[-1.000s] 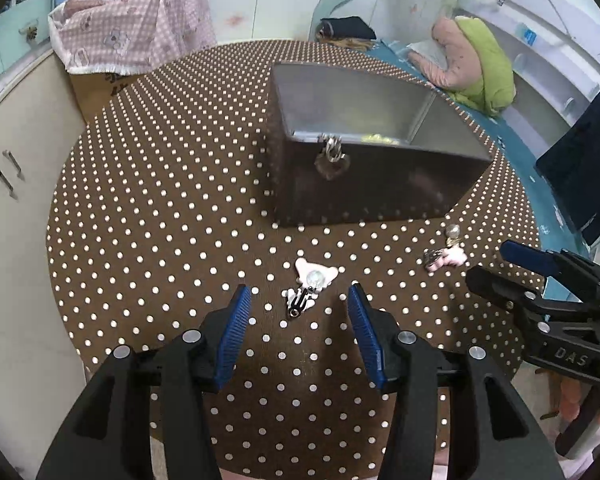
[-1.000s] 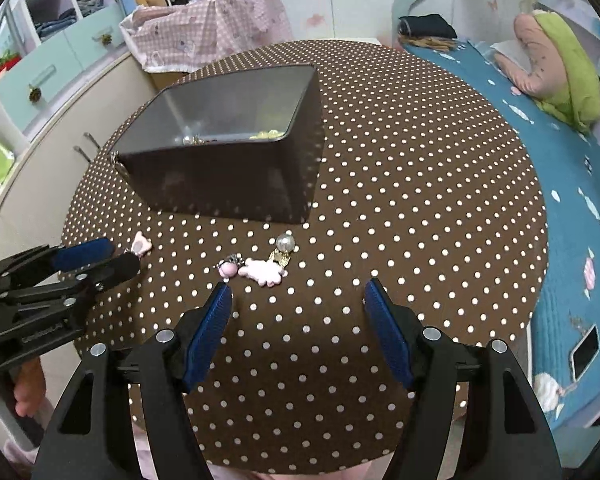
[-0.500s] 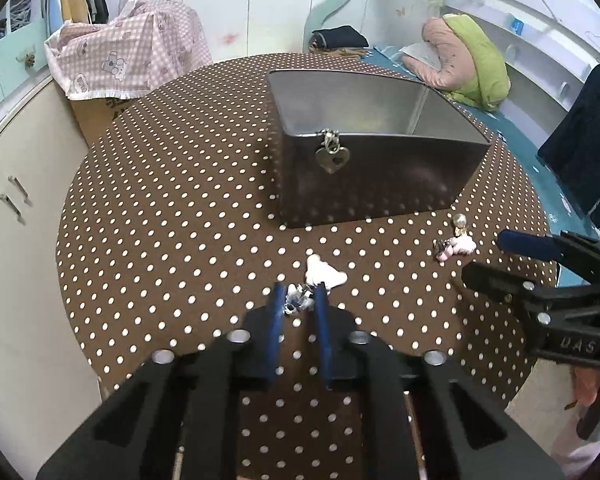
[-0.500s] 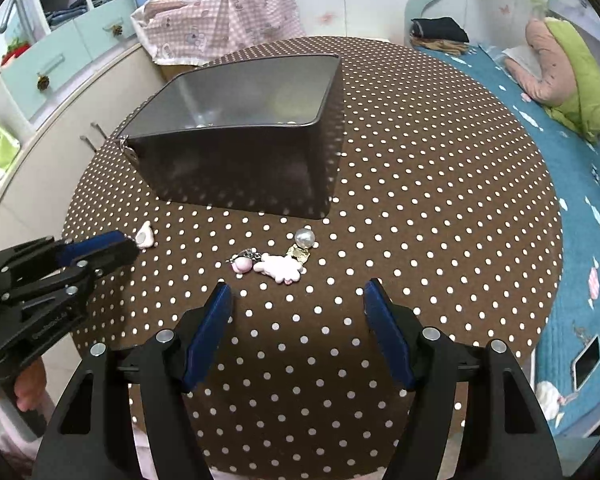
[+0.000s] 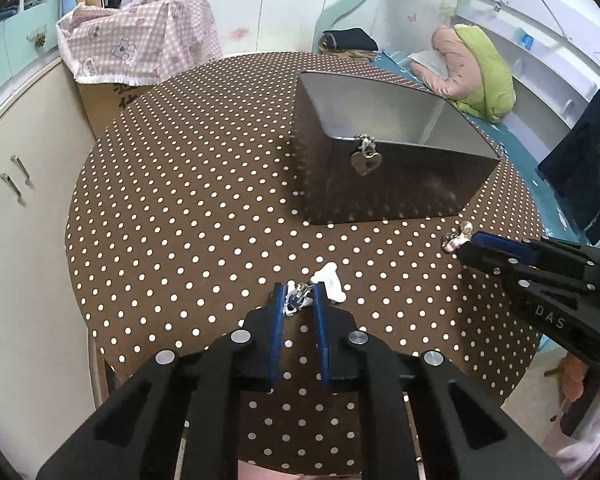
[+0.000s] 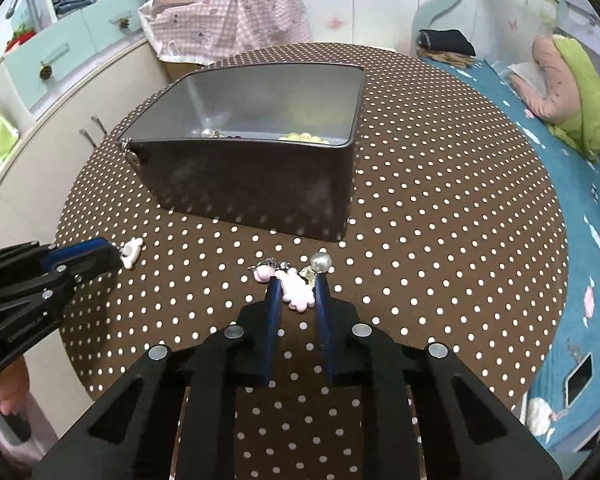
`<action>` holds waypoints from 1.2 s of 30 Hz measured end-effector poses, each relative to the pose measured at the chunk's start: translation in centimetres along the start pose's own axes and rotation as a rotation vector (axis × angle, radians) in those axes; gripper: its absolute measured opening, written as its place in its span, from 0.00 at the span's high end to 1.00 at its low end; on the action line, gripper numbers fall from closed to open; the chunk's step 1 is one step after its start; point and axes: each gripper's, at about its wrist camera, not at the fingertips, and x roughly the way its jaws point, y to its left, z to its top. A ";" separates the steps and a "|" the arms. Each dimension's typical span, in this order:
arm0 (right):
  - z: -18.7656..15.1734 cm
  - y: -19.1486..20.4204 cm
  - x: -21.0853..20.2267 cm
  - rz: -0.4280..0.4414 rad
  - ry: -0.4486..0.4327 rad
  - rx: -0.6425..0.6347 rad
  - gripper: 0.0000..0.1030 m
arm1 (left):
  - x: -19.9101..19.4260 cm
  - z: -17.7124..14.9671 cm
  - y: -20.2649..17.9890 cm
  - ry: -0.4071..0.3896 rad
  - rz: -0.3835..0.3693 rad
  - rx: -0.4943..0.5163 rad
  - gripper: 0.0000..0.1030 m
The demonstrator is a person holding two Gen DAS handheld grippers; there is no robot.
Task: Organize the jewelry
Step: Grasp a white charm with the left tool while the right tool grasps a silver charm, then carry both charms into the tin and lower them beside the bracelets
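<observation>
A dark open metal box (image 5: 384,168) with a heart clasp stands on the round dotted table (image 5: 188,208). My left gripper (image 5: 299,300) is shut on a small black-and-white trinket (image 5: 298,299), with a white charm (image 5: 330,280) beside its tips. My right gripper (image 6: 297,286) is shut on a pink cloud-shaped charm (image 6: 298,294). A pearl piece (image 6: 321,262) and a pink bead (image 6: 263,272) lie just beyond its tips. The box (image 6: 256,176) holds yellow beads (image 6: 304,138) and other jewelry.
A cabinet (image 5: 24,208) stands left of the table. A pink checked cloth (image 5: 140,40) covers a carton behind it. A blue bed with a green and pink pillow (image 6: 568,92) lies on the right. A phone (image 6: 578,378) lies on the bed.
Both grippers have closed. The left shut on the black-and-white trinket first; the right moved forward and shut on the pink cloud charm.
</observation>
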 end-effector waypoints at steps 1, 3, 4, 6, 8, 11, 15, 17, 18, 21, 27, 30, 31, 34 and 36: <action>-0.1 -0.1 -0.1 0.010 0.003 0.005 0.83 | 0.0 -0.1 0.1 0.001 -0.001 -0.001 0.87; -0.4 -0.6 -0.4 0.028 0.011 0.024 0.84 | 0.0 -0.2 0.3 0.001 -0.001 -0.006 0.87; -0.5 -0.8 -0.6 0.034 0.013 0.031 0.84 | -0.1 -0.3 0.4 0.000 -0.001 -0.007 0.87; -0.8 -1.2 -1.1 0.028 0.007 0.039 0.84 | -0.3 -0.3 0.5 -0.005 -0.002 -0.008 0.87; -1.1 -1.6 -1.6 0.026 -0.002 0.044 0.84 | -0.5 -0.2 0.7 -0.013 -0.006 -0.009 0.87; -1.1 -2.1 -2.7 0.027 -0.029 0.058 0.84 | -0.9 0.1 1.0 -0.024 -0.012 -0.014 0.87; -0.8 -2.7 -3.9 0.021 -0.056 0.059 0.84 | -1.5 0.9 1.7 -0.038 -0.022 -0.022 0.87; -0.6 -3.0 -4.1 0.033 -0.058 0.063 0.84 | -1.6 1.2 1.8 -0.042 -0.029 -0.024 0.87; -0.5 -3.0 -4.1 0.036 -0.057 0.064 0.84 | -1.7 1.3 1.9 -0.044 -0.032 -0.027 0.87; -0.1 -3.3 -4.3 0.041 -0.064 0.069 0.84 | -2.0 1.9 2.2 -0.053 -0.042 -0.034 0.87; 1.0 -3.4 -4.9 0.055 -0.095 0.083 0.84 | -2.8 3.4 2.4 -0.078 -0.032 -0.029 0.87; 1.6 -3.5 -5.6 0.055 -0.119 0.079 0.84 | -3.2 4.3 2.2 -0.095 -0.024 -0.020 0.87; 1.7 -3.4 -5.8 0.056 -0.126 0.076 0.84 | -3.4 4.5 2.1 -0.100 -0.023 -0.018 0.87; 2.3 -3.4 -6.3 0.058 -0.140 0.072 0.84 | -3.7 5.4 1.9 -0.111 -0.015 -0.011 0.87; 2.8 -3.3 -6.5 0.054 -0.147 0.066 0.84 | -3.8 6.0 1.5 -0.118 -0.011 0.000 0.87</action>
